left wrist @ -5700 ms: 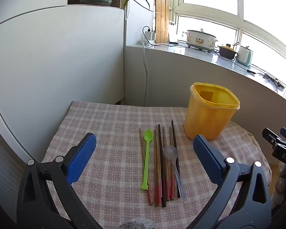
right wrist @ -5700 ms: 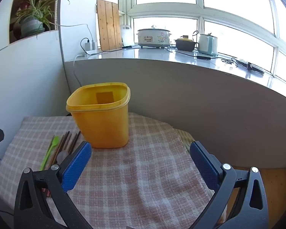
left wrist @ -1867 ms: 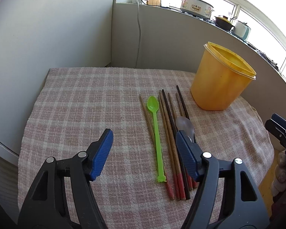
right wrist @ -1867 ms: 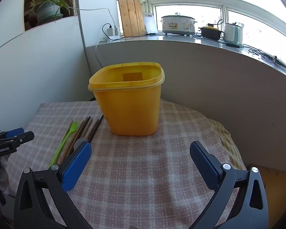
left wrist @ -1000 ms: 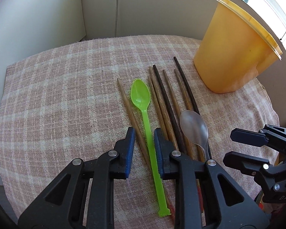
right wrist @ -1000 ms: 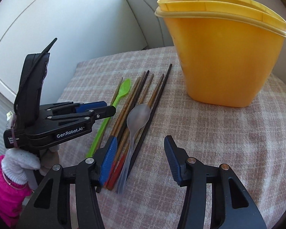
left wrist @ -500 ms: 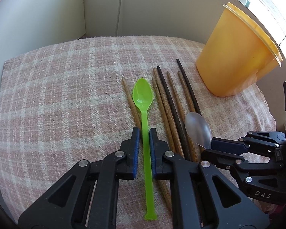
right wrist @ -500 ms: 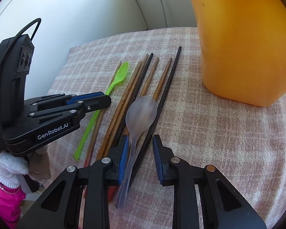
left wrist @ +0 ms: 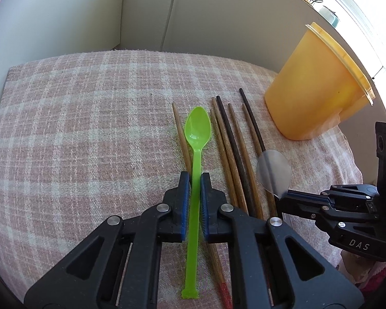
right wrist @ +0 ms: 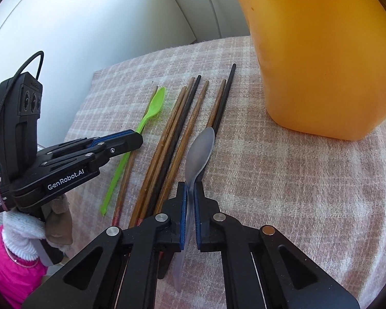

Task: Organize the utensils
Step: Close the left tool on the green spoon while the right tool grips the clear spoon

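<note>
My left gripper (left wrist: 195, 176) is shut on the handle of the green plastic spoon (left wrist: 196, 131), which lies along the checked cloth (left wrist: 77, 141). My right gripper (right wrist: 190, 184) is shut on the handle of the translucent grey spoon (right wrist: 200, 149), whose bowl rests over the chopsticks. Several wooden and dark chopsticks (left wrist: 234, 154) lie side by side between the two spoons; they also show in the right wrist view (right wrist: 172, 134). The yellow plastic container (left wrist: 314, 90) stands upright at the right, open at the top, and fills the right wrist view's upper right (right wrist: 321, 51).
White walls (left wrist: 64, 13) rise right behind the table's far edge. The cloth's right edge drops off just past the container. The left gripper's body (right wrist: 64, 164) and a gloved hand sit at the left of the right wrist view.
Both grippers dropped to the table and closed: the left onto the green spoon's handle, the right onto the grey spoon's handle. The spoons stay on the cloth.
</note>
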Tool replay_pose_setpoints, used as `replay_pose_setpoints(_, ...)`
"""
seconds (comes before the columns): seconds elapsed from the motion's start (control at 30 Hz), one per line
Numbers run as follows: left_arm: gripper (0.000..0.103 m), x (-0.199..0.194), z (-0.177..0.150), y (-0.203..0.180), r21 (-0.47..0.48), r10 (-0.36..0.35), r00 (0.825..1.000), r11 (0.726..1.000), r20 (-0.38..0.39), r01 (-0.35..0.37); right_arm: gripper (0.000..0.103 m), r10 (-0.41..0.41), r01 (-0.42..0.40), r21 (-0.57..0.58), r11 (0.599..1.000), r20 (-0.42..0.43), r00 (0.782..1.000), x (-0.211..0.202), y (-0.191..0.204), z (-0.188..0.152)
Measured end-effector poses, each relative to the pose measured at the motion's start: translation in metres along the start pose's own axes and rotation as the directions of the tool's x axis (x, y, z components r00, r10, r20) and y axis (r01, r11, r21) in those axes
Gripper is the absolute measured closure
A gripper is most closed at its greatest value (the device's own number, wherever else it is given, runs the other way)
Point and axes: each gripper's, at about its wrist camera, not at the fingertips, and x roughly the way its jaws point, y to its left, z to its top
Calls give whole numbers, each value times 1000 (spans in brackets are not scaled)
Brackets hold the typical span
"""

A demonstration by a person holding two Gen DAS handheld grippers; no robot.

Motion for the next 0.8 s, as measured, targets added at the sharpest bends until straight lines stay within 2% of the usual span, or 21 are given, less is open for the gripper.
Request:
replay_pose_setpoints(0.2, 96, -33, -12, 40, -17, -27, 999, 999, 26, 28, 100, 9, -8, -19, 1000, 20, 1000, -9, 3, -2)
replay_pose_setpoints(0.3, 96, -38, -13, 58, -17, -22, 1000, 1000, 5, 22, 100, 10, -9, -21, 1000, 26, 1000, -11, 4, 0)
replay_pose_setpoints(0.4, 96, -40, -19, 76, -30, -46, 999, 999, -29, 45, 100, 4, -3, -21, 1000, 31, 1000, -11, 4, 0)
replay_pose_setpoints(0.63, 96, -66, -34, 124, -61, -69, 997, 996, -41, 66, 100, 4, -4, -8, 1000, 23, 1000, -12, -2, -1)
replay_pose_setpoints(0.73, 96, -77, -41, 136, -50, -56, 998, 997, -41, 54, 85, 36, -37, 21, 999, 16, 999, -15, -10, 0)
replay_pose_setpoints(0.8, 96, -87, -44, 136, -56, -60, 997, 997, -43, 57, 84, 43, -43, 26, 999, 15, 999, -15, -11, 0)
